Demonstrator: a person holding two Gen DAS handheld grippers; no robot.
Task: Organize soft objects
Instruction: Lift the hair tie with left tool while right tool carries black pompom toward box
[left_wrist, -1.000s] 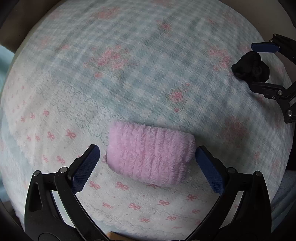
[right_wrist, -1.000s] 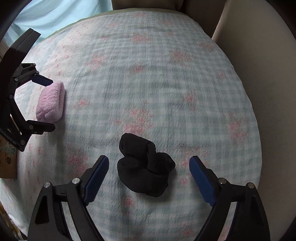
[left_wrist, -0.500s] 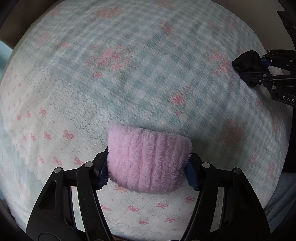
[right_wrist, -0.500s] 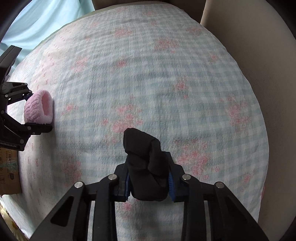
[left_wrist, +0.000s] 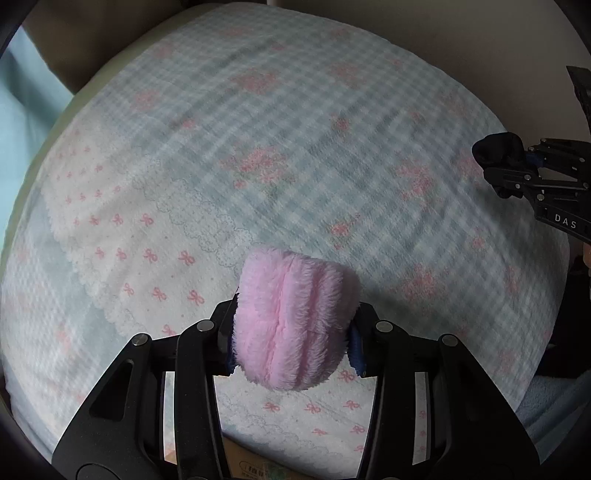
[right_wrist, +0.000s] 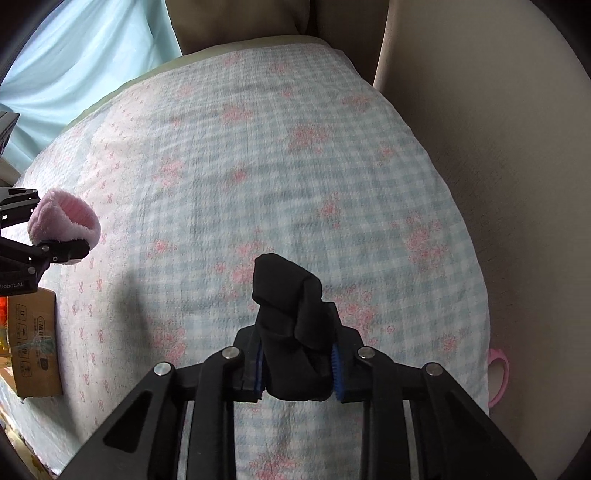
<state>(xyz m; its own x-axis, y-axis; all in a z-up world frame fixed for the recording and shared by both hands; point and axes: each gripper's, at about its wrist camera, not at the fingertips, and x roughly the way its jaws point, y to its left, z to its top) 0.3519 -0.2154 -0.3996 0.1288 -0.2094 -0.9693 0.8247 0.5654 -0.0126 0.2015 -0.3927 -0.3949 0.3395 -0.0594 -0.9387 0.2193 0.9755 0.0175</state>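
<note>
Both grippers loaded. Left gripper (left_wrist: 291, 341) is clamped across a fluffy pink rolled sock bundle (left_wrist: 293, 321), which bulges out past the blue pads on both sides and sits at 6 o'clock in the left wrist view. It appears lifted clear of the bed, though from this angle I cannot tell how far. Right gripper (right_wrist: 297, 363) is clamped on a black knotted fabric bundle (right_wrist: 293, 332), held low at 6 o'clock in the right wrist view, its upper fold standing above the pads.

Below both lies the quilted bedspread with pale blue check and pink flower print (right_wrist: 258, 166); a white panel with pink bows runs along its edge toward 8 o'clock in the left wrist view. A brown cardboard box (right_wrist: 35, 341) sits off the bed edge at 9 o'clock in the right wrist view. A pink plastic ring-shaped item (right_wrist: 498, 376) peeks past the bed edge at 4 o'clock.

Judgement on the step in hand: carry both bundles to their sorting spot. No destination is visible, so it is unconfirmed.

- Keep grip pressure steady; plush compresses and may creep out.
- Move level, without jerks.
- Keep the two grippers well apart in transit.
- Lower until the bundle rests before releasing.
</note>
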